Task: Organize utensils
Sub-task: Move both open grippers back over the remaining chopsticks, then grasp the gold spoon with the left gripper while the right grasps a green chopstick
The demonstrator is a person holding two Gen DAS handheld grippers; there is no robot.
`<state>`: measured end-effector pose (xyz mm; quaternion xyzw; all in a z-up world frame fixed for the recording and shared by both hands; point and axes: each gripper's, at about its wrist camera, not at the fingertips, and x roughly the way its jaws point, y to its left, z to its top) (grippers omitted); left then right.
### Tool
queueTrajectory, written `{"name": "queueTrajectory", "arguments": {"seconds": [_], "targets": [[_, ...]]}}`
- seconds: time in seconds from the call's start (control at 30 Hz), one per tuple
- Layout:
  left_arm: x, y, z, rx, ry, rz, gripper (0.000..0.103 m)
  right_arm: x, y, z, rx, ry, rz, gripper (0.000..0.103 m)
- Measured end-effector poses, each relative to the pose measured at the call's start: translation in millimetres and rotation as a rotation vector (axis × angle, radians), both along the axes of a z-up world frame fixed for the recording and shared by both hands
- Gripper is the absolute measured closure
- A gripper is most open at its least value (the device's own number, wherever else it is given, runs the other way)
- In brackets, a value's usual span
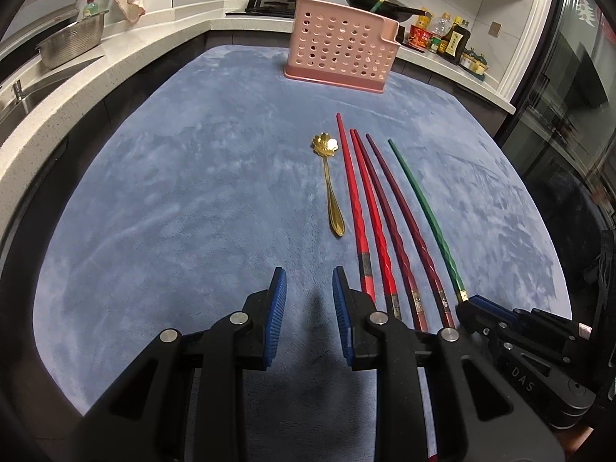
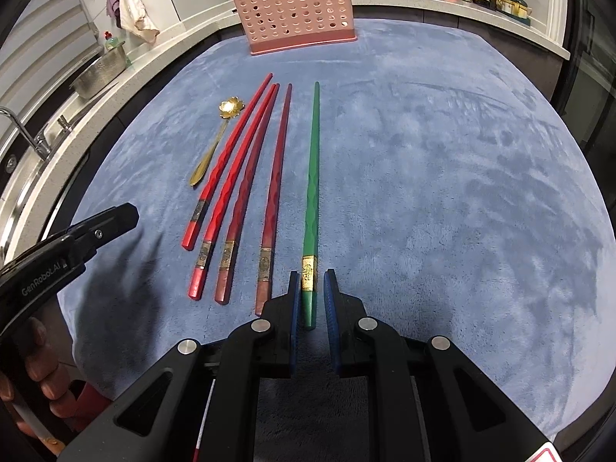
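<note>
1. Far left, beyond the bench's [image 1: 115, 177] rounded edge: a sink [image 1: 23, 96] and a steel colander [image 1: 69, 42], well apart from the utensils.
2. Left half of the blue cloth [image 2: 442, 192]: bare, with free room out to its left edge.
3. Left hand-held gripper [image 1: 309, 273]: released, jaws parted around a clear gap, nothing between the pads. Hovering over bare cloth just left of the chopstick ends, with fingers of a hand [image 2: 42, 377] wrapped round its handle in the right wrist view.
4. Gold spoon [image 2: 215, 142]: flat on the cloth, flower-shaped bowl towards the rack, just left of the chopsticks.
5. Four red chopsticks [image 2: 273, 192]: flat and side by side, tips pointing at the rack, two bright and two darker.
6. Pink rack [image 1: 338, 46]: upright at the far edge of the bench, chopsticks already standing in it, open cloth between it and the row.
7. Green chopstick [image 2: 313, 177]: rightmost of the row, flat, set a little apart from the red ones.
8. Right hand-held gripper [image 2: 312, 275]: jaws narrowed to a slim gap astride the green chopstick's thick end, a sliver of space beside it, not clamped on it.
9. Right of the green chopstick: wide bare cloth out to the bench's right edge.
10. Far right, past that edge: a row of bottles [image 1: 454, 38].
</note>
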<state>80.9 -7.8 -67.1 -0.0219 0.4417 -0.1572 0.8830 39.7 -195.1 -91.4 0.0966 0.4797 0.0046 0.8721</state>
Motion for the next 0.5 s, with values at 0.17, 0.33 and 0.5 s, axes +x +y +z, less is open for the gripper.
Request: {"name": "queueTrajectory", "arguments": {"seconds": [0.17, 0.33, 0.5], "targets": [[1.1, -2.6, -4.0, 0.005, 0.012, -0.005, 0.077, 0.6, 0.2, -0.7, -0.004, 0.0, 0.002, 0.089], [2.8, -4.6, -3.8, 0.005, 0.008, -0.001, 0.069, 2.2, -1.8, -2.1, 0.002, -0.001, -0.003, 0.092], [10.6, -7.3, -4.8, -0.001, 0.012, 0.006, 0.069, 2.7, -5.3, -1.7, 0.013, -0.006, -0.014, 0.095]]}}
